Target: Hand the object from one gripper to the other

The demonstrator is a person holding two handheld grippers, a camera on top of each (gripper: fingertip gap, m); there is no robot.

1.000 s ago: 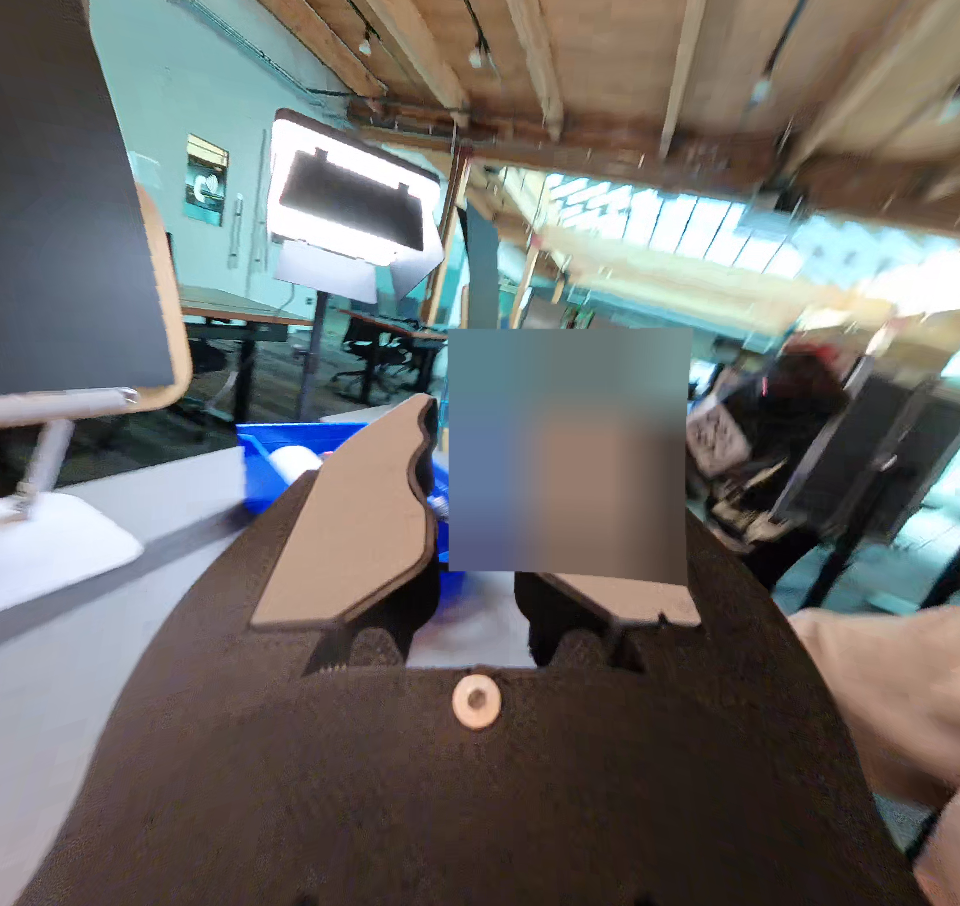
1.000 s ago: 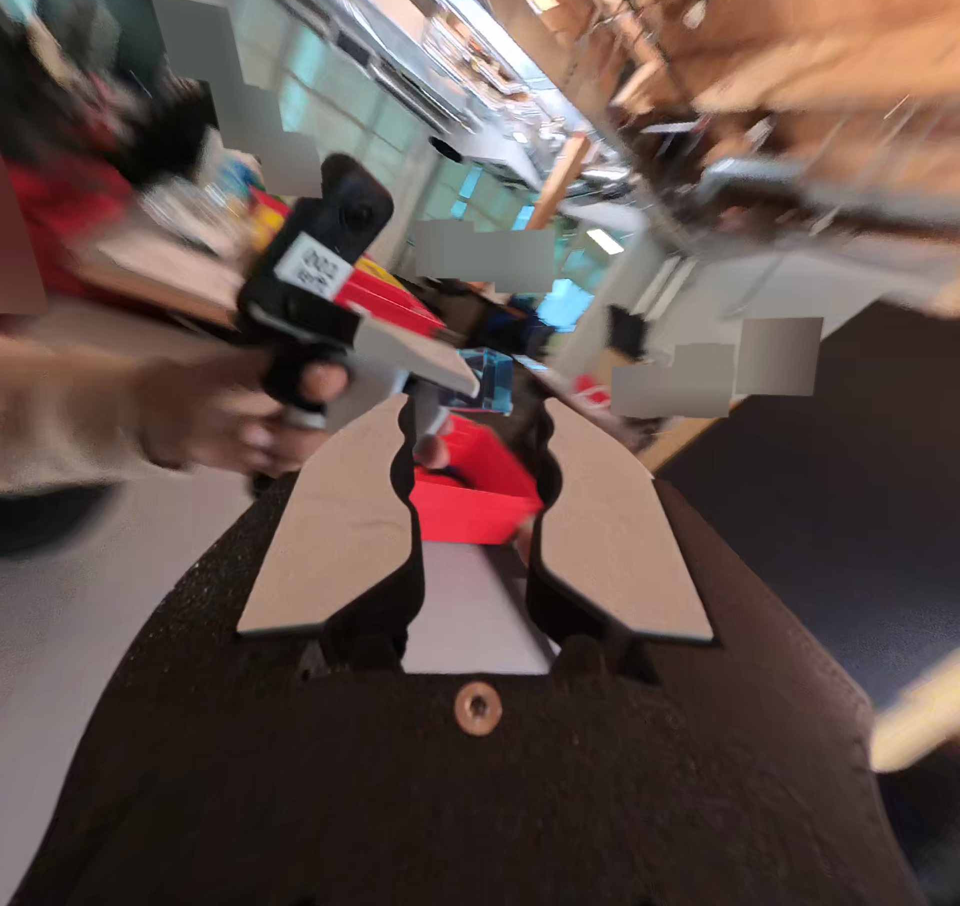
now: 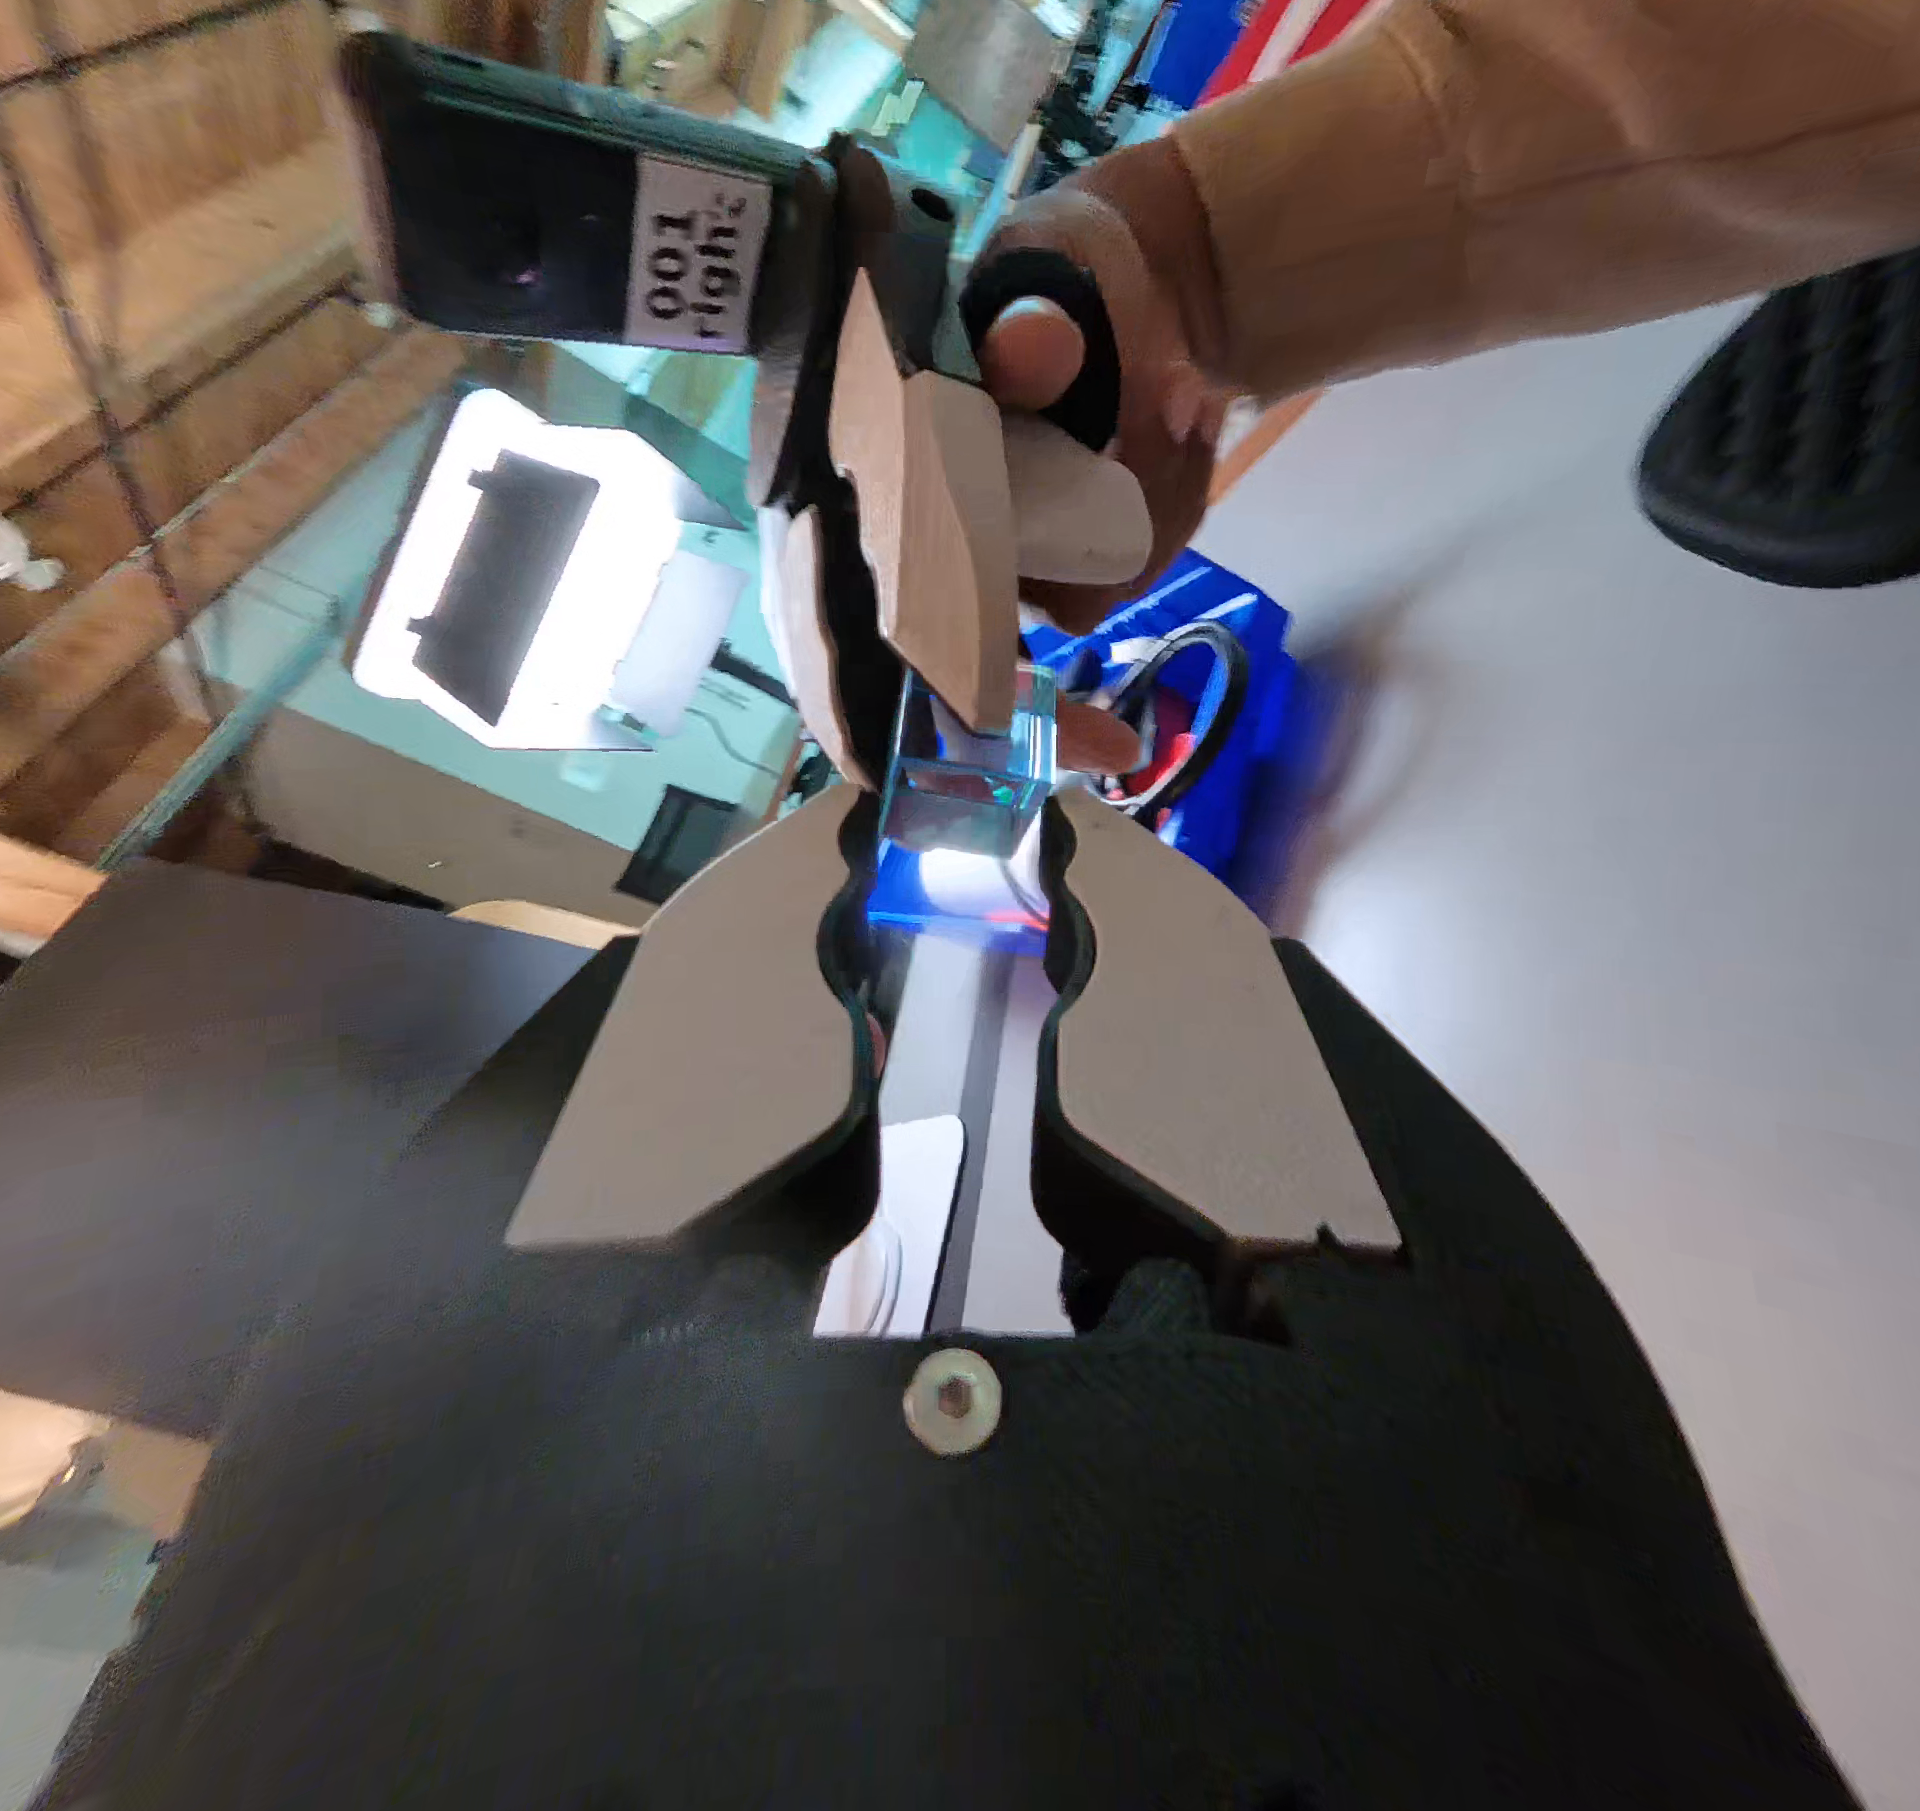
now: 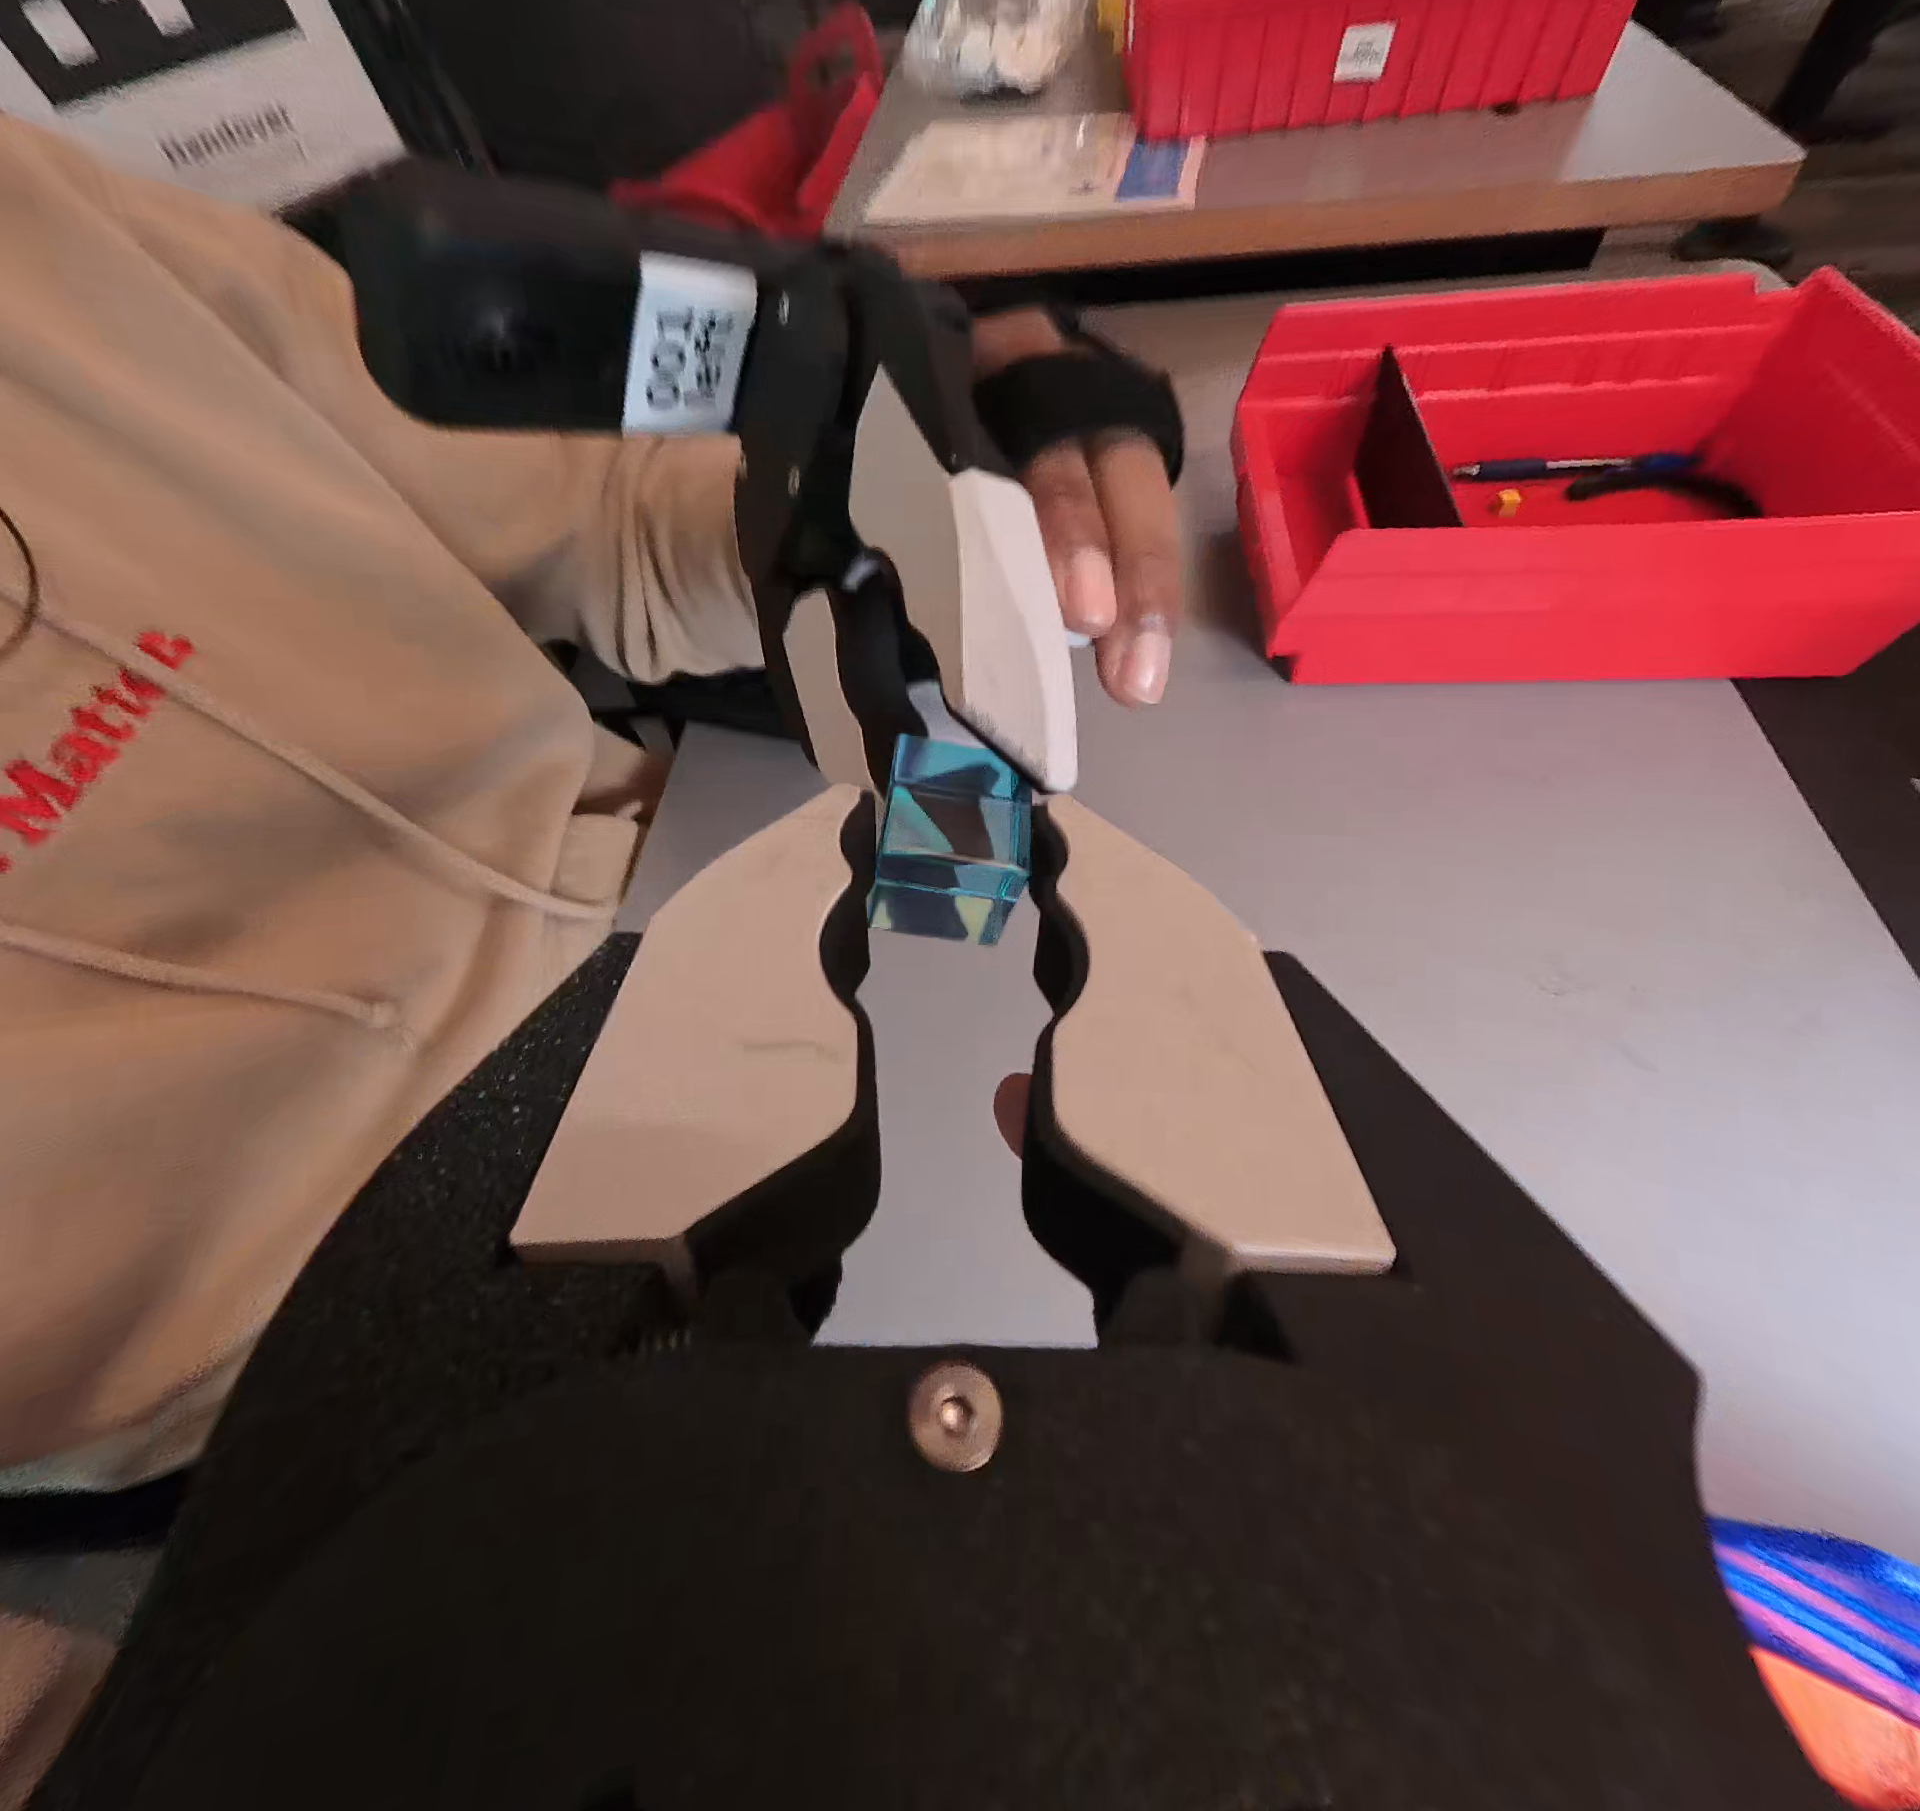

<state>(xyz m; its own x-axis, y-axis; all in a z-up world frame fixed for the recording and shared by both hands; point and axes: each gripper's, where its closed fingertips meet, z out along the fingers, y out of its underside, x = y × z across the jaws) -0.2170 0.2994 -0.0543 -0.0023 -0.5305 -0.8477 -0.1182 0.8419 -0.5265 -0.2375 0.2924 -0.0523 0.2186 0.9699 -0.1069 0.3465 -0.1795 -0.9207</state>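
Both grippers meet over the grey table [image 4: 1455, 930]: the clear blue cube [image 4: 951, 852] sits at their tips, off the surface. The right gripper [image 4: 951, 826] has a fingertip on either side of it, seemingly touching; firm squeeze, cannot tell. The left gripper [image 3: 956, 826] flanks the cube too, contact unclear. A red bin [image 4: 1558, 598] stands beyond
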